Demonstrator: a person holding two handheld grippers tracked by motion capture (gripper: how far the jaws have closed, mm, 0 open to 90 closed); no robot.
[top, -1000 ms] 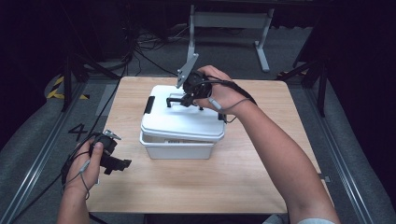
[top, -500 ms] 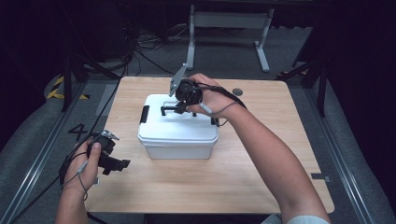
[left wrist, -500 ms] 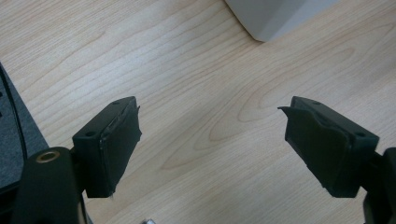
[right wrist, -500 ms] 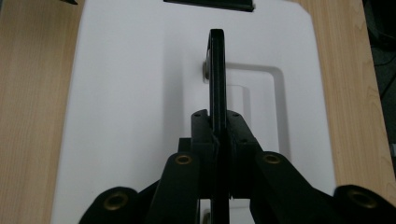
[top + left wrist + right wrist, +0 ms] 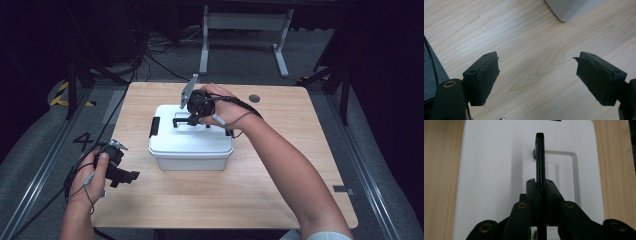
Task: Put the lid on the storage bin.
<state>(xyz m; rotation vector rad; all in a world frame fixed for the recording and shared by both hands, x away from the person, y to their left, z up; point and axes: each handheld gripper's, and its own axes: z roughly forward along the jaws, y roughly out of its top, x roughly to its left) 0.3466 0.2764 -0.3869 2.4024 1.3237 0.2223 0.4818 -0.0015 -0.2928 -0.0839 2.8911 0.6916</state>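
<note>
On the wooden table [image 5: 210,200], the right gripper [image 5: 541,192] clamps the white box's black handle [image 5: 540,150].

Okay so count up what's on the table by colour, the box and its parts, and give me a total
White: 2, the box and its lid.
Black: 2, the handle that the right gripper clamps, and the side latch.
Total: 4.
</note>
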